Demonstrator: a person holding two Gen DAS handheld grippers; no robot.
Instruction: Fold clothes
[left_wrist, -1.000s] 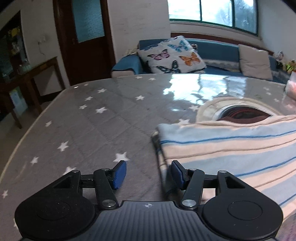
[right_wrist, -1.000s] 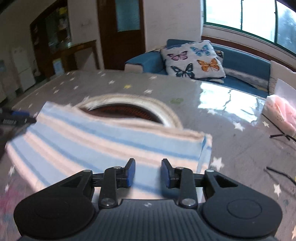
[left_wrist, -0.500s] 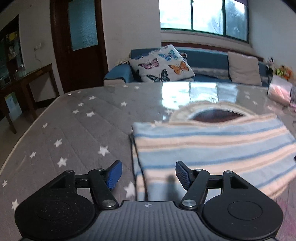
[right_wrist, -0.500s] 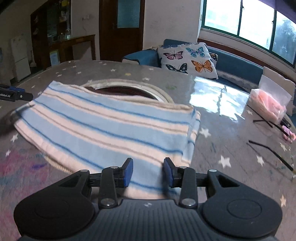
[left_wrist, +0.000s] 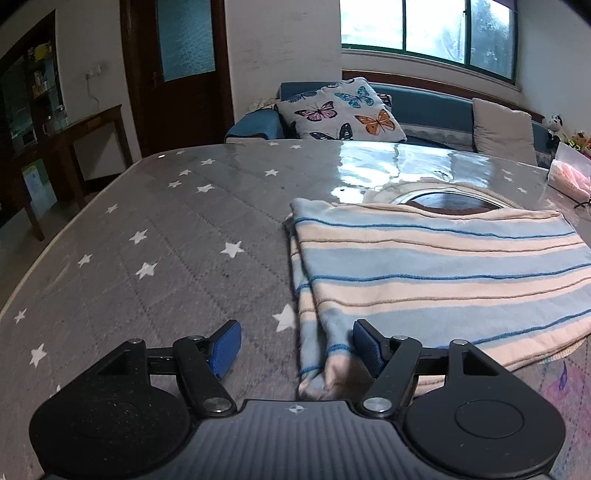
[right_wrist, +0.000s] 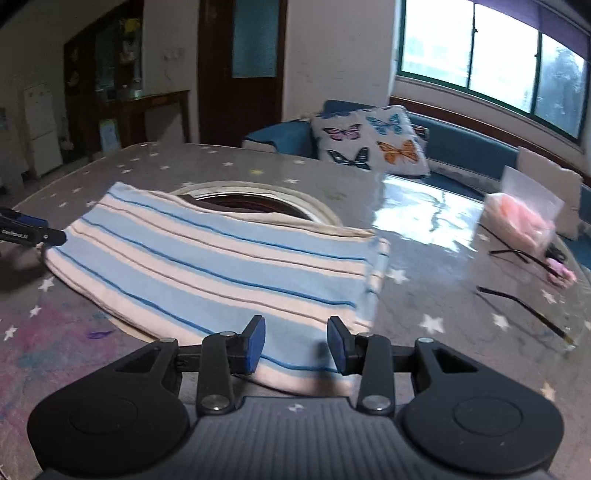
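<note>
Black ribbed tongs (left_wrist: 295, 345), blue pads (left_wrist: 225, 349), silver screws, perhaps white lettering

A grey table cover (left_wrist: 155, 236) printed with white stars lay under a glossy clear sheet that caught the window's glare. Behind the table stood a blue sofa (left_wrist: 432, 107) with a butterfly-print cushion (left_wrist: 340, 110) and a plain beige cushion (left_wrist: 502, 129) on it. A dark wooden door (left_wrist: 181, 74) with a frosted pane was set in the white wall, and a dark side table (left_wrist: 92, 129) stood left of it. On the table's right lay a clear bag of pink stuff (right_wrist: 521, 218) and thin black cables (right_wrist: 517, 299) near it. A green-framed window (right_wrist: 491, 62) ran above the sofa.
</note>
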